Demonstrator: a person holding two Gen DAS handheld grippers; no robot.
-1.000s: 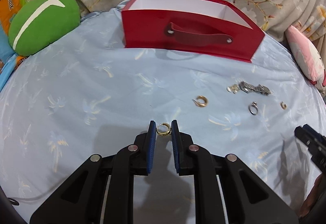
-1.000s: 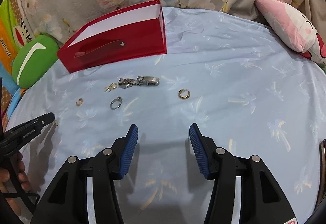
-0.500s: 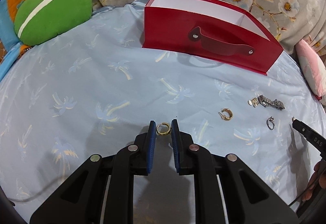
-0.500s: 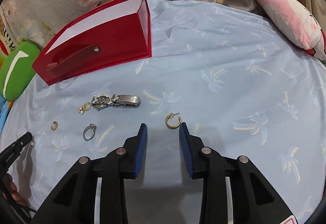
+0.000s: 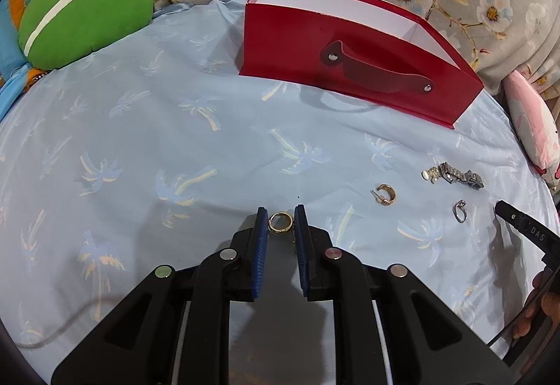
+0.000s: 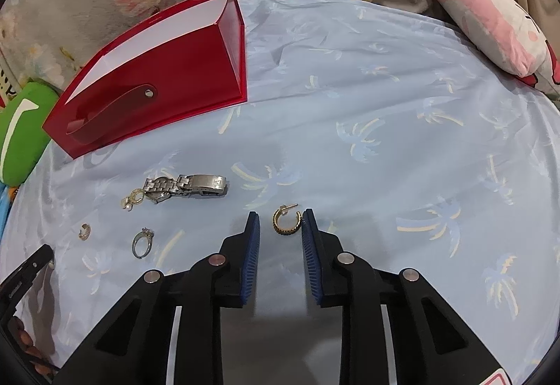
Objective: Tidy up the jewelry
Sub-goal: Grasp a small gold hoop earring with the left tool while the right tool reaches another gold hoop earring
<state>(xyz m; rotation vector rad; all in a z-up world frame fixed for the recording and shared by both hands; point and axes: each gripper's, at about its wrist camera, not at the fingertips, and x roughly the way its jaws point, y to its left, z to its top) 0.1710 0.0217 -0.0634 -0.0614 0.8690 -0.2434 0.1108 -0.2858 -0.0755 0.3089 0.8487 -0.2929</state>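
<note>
We are pinching a small gold hoop (image 5: 280,222) in our left gripper (image 5: 281,220) and closing our right gripper (image 6: 280,222) around a gold half-hoop earring (image 6: 287,220) lying on the sheet (image 6: 385,112) (light, stiff, slippery metal, best taken across its curved sides).

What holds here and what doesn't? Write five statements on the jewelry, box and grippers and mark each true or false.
1. The left gripper pinches a small gold hoop. True.
2. The red box is shut with a lid. False: its top is open, showing a white inside.
3. The silver watch lies in the box. False: it lies on the blue sheet.
4. A gold half-hoop earring sits between the right gripper's fingers. True; the jaws are closing on it.
5. A silver ring lies on the sheet, apart from the watch. True.
</note>
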